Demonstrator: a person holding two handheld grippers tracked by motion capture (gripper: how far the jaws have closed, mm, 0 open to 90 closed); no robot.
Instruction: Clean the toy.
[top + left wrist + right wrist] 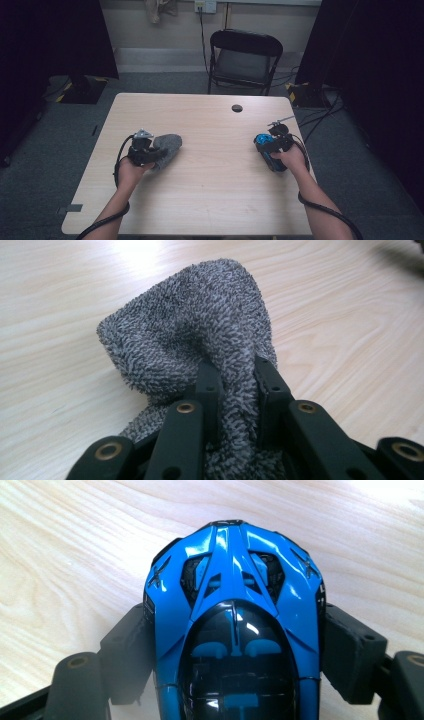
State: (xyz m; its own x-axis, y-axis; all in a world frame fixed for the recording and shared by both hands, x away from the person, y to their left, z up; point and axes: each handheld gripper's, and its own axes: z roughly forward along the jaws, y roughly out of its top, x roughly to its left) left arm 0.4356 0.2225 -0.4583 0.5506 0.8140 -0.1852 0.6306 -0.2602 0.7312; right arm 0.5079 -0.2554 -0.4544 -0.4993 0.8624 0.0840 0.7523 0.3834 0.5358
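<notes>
A grey fluffy cloth lies on the left half of the wooden table. My left gripper is shut on the cloth, whose pile bunches up between the two black jaws of the left gripper. At the right side of the table my right gripper is shut on a glossy blue and black toy car. In the right gripper view the toy car sits nose away from the camera, with the right gripper pressing a pad against each flank.
A black folding chair stands beyond the table's far edge. A dark round hole sits in the tabletop near the back. Cables run over the grey carpet at the right. Dark curtains hang on both sides.
</notes>
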